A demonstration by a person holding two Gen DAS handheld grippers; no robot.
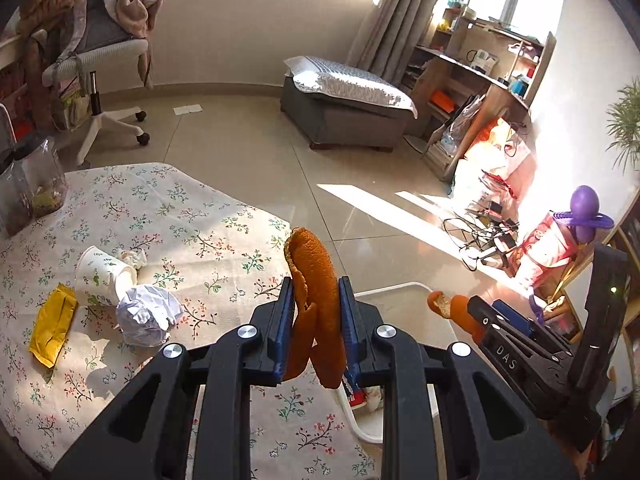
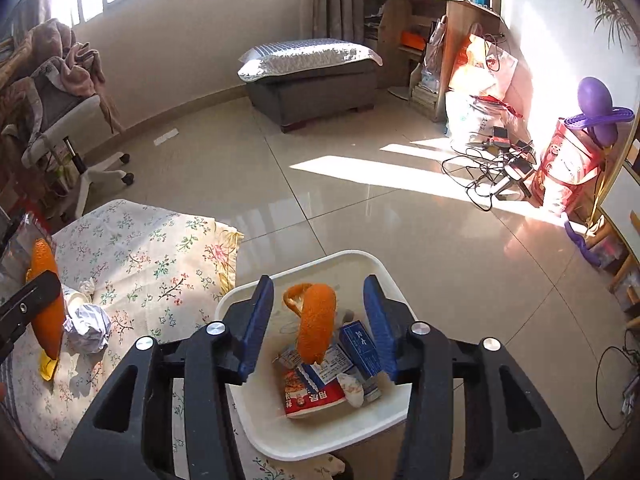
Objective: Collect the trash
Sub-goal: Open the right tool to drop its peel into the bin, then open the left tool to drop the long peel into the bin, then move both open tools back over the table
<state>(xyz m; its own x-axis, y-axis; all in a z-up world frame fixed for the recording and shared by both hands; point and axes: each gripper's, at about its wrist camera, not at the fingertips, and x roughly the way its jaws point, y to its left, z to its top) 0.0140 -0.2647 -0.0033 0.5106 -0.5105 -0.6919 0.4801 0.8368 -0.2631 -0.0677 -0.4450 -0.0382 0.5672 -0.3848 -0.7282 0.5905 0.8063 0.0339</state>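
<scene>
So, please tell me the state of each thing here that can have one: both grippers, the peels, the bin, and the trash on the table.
Left gripper: shut on long orange peel.
Right gripper: open, above the bin.
Curled orange peel piece: loose between the open jaws, touching neither.
White plastic bin: partly filled with wrappers.
Floral paper cup: lying on its side.
White paper ball: crumpled.
Yellow packet: lying flat.

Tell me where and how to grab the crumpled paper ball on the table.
Come straight down on the crumpled paper ball and close across its middle. It is roughly round and soft, so any width will squash into the grip. The tipped paper cup lies against its far left side, so set the fingers on the near and right sides. The left tool must first drop its orange peel.
</scene>
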